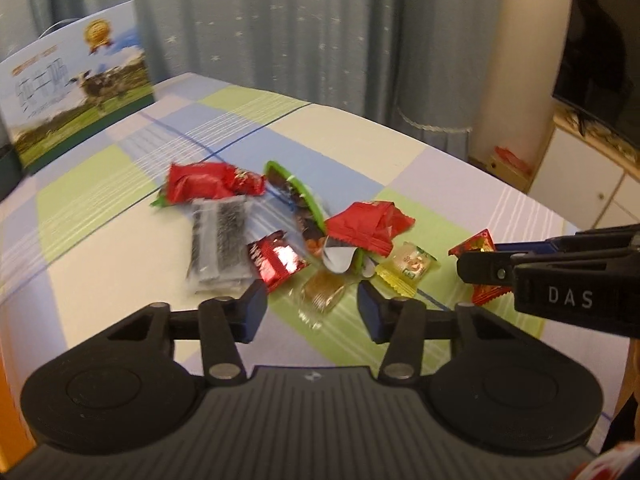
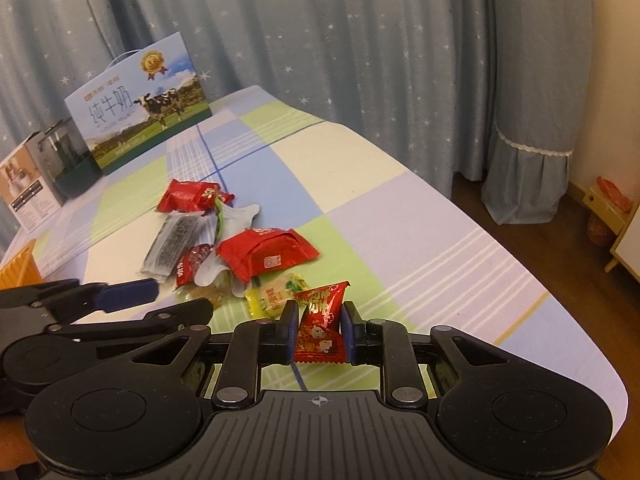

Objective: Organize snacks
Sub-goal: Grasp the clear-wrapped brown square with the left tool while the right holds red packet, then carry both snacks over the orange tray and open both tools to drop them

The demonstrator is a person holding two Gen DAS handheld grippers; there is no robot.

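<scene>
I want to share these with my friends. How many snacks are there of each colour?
Red: 4, one pinched in the right gripper, the others on the bed.
Yellow: 1
Clear wrapper, amber sweet: 1
Silver and black: 1
Green-edged: 1
Total: 8

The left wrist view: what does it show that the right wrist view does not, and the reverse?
Only the left wrist view shows the dark television on its stand and the left gripper around a clear-wrapped amber candy. Only the right wrist view shows the appliance box and the right gripper shut on a red candy packet. Both show the milk carton, the yellow candy and the checked cloth.
</scene>
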